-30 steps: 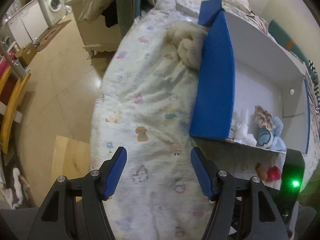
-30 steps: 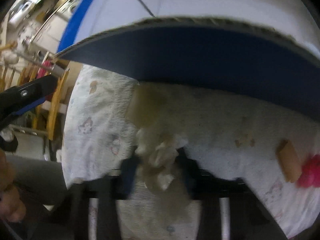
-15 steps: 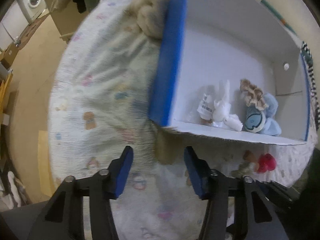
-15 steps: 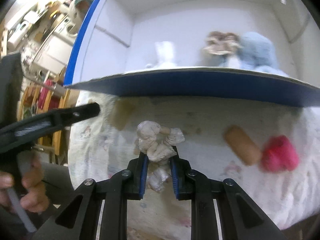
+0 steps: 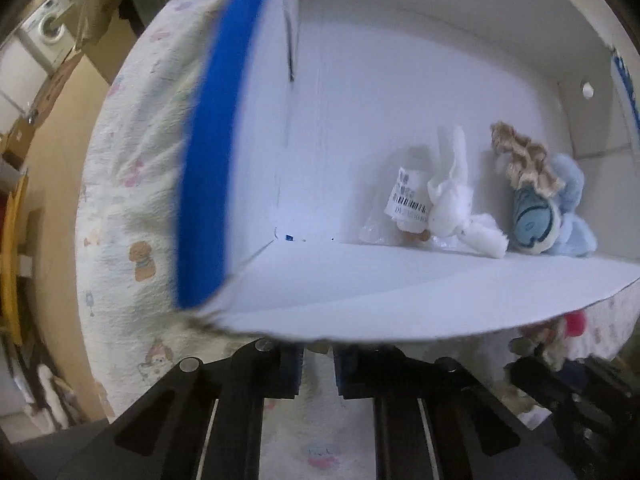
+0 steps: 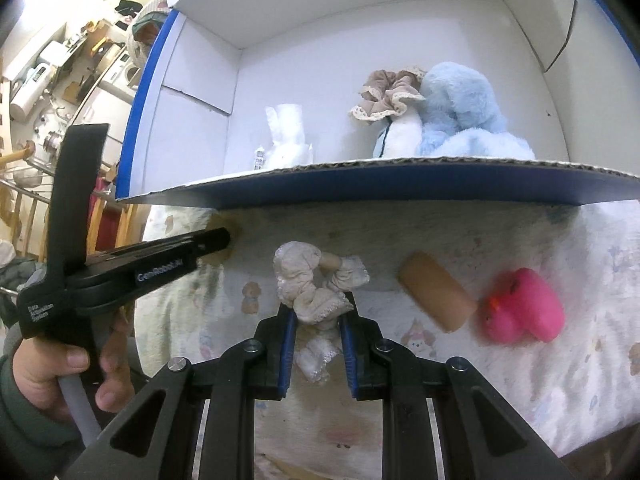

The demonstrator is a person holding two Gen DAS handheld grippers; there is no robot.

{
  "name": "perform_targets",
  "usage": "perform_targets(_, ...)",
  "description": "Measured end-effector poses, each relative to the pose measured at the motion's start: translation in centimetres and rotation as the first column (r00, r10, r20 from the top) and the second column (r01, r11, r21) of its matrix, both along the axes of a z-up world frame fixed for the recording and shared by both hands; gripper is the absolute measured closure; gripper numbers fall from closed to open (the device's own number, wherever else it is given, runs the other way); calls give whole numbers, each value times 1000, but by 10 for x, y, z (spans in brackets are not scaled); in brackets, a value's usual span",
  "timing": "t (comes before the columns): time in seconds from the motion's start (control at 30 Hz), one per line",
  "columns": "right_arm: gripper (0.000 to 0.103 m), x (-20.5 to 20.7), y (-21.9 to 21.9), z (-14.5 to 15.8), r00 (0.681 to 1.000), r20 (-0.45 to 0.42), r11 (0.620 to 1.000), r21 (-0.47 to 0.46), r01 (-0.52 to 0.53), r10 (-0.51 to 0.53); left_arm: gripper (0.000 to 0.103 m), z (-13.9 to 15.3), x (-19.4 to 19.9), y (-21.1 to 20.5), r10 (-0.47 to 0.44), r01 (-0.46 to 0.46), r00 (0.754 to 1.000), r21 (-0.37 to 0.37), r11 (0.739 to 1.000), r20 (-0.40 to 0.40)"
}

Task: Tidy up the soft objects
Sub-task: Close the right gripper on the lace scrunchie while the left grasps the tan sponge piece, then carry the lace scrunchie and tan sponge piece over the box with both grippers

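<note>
My left gripper (image 5: 319, 354) has just been closing, jaws now nearly together at the box's (image 5: 400, 280) near flap edge, low centre; whether they pinch anything I cannot tell (flap hides the tips). The box fills more of that frame than before. My right gripper (image 6: 317, 320) clamps the cream lace scrunchie (image 6: 316, 280), lifted over the quilt (image 6: 560, 380); bare quilt lies beneath, duck (image 6: 524, 306) lower right.

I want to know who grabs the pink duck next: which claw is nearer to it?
Right. The right claw, shut on the lacy cream scrunchie, sits just left of the pink duck, with a tan roll between. The left claw is farther left, by the box's corner.
</note>
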State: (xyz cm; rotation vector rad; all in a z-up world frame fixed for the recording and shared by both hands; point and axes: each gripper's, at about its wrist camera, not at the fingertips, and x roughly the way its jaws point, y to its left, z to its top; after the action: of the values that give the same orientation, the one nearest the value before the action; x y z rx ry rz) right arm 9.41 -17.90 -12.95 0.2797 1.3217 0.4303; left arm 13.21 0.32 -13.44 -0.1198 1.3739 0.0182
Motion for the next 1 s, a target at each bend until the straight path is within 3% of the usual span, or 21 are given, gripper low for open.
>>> perform_targets(0.07, 80, -2, 2, 0, 1000, -1, 1000, 8, 7, -7, 93, 7, -3, 4, 13, -12, 1000, -37, 999, 7)
perform_targets(0.3, 80, -7, -1, 4, 1000, 10, 1000, 22, 6, -6, 93, 30, -26, 14, 8, -7, 998, -20, 1000, 58)
perform_targets(0.5, 80, -13, -1, 8, 1000, 27, 1000, -7, -7, 7, 93, 30, -45, 20, 18, -18, 999, 0, 1000, 51)
perform_targets(0.87, 80, -21, -7, 23, 998, 59, 1000, -16, 5, -4, 93, 41, -70, 10, -8, 4, 993, 27, 1000, 121)
perform_targets(1.0, 80, -22, -7, 33, 997, 73, 1000, 4, 3, -4, 93, 59, -81, 5, 7, -1, 990, -44, 999, 138)
